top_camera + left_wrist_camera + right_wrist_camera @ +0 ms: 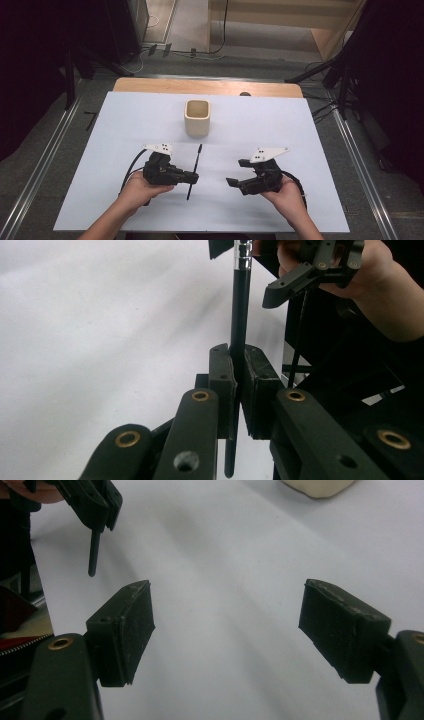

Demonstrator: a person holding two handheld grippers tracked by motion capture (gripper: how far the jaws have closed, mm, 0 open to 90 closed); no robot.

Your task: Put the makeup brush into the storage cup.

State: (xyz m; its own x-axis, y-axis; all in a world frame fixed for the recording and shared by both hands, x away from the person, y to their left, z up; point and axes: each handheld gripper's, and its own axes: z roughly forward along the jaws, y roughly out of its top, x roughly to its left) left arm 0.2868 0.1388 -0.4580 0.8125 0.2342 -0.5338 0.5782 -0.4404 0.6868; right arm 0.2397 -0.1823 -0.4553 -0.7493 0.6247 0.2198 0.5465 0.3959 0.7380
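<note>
Pinching the skinny black brush (194, 171) near its middle, the left gripper (192, 177) holds it over the table's (125, 120) near half with its long axis running near edge to far edge, toward the cream cup (197, 118), while the right gripper (233, 183) sits just beside it, jaws wide and empty.

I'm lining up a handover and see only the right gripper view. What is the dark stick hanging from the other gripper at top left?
Observer: In the high view, it is a thin black wand, its thicker tip pointing toward a beige cup.
Operator: Is it held firmly?
Observer: In the left gripper view, the left gripper has its pads shut on the shaft, below a silver collar.
Operator: Anything in the cup?
Observer: The high view shows it upright, and it looks empty.
</note>
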